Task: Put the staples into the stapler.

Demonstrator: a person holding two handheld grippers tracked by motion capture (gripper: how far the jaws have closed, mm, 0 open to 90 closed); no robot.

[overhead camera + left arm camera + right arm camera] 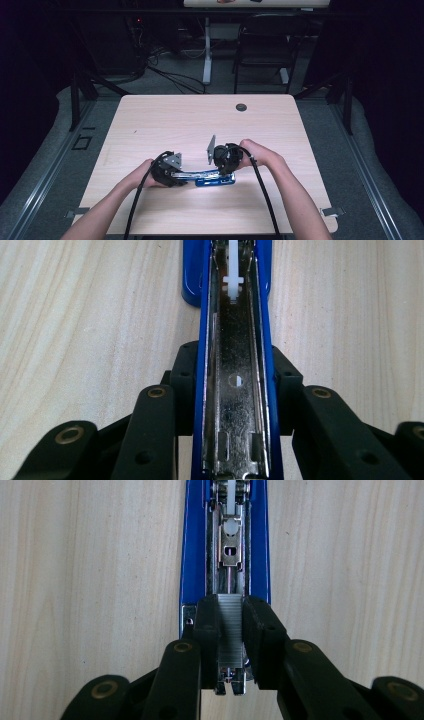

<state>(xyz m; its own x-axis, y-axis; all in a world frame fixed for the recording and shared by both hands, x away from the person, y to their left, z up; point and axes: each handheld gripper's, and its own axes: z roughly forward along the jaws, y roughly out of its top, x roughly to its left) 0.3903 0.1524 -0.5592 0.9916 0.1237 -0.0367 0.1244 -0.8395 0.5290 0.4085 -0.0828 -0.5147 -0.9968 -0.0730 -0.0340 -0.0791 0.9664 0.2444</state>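
The right gripper [231, 630] pinches a strip of staples [230, 625] over the blue stapler [192, 545] — right in its open channel. The left gripper [235, 390] clamps the stapler's flipped-open top arm [235, 405] — the stapler rests on the table [160, 115], near its front edge.

A pale wooden table [165, 120] with a round dark grommet [241, 107] stands before a black chair [264, 45], floor cables [172, 77] and a white desk leg [207, 50].
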